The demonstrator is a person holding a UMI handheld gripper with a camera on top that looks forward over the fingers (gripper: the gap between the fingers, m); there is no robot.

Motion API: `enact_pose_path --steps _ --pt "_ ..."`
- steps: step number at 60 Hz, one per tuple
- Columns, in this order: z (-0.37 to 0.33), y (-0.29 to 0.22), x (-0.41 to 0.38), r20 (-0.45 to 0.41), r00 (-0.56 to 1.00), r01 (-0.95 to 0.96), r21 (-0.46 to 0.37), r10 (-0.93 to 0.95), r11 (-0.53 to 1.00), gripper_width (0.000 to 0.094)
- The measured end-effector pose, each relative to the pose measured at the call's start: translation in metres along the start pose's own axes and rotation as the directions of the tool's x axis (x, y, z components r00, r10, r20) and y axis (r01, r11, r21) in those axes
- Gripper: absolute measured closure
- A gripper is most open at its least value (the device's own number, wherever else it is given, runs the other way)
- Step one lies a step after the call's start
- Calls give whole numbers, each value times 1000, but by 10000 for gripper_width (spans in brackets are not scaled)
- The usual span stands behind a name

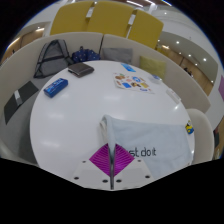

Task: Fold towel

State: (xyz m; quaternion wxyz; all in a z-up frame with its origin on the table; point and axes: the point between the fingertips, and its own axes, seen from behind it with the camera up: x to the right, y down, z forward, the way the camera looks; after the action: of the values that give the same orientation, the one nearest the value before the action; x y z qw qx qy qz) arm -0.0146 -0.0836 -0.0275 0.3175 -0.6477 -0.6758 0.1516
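A white towel point(150, 140) with dark printed lettering lies on the round white table point(80, 115), just ahead of and to the right of my fingers. My gripper point(111, 160) sits at the towel's near left edge. The two magenta pads point(101, 158) meet in a thin line and a fold of the towel's edge rises between them. The gripper is shut on the towel. The part of the cloth pinched inside the pads is hidden.
A dark flat object point(80, 70) and a blue object point(53, 89) lie at the table's far left. Colourful small items point(132, 80) lie at the far middle. Yellow panels point(100, 18) and chairs stand beyond the table.
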Motion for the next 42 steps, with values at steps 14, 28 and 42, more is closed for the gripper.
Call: enact_pose_path --steps 14,28,42 --pt "-61 -40 -46 251 940 -229 -44 233 972 913" --pt "-103 -79 67 240 923 -318 40 299 947 910" --pt "-33 -25 199 119 956 -271 26 267 962 896"
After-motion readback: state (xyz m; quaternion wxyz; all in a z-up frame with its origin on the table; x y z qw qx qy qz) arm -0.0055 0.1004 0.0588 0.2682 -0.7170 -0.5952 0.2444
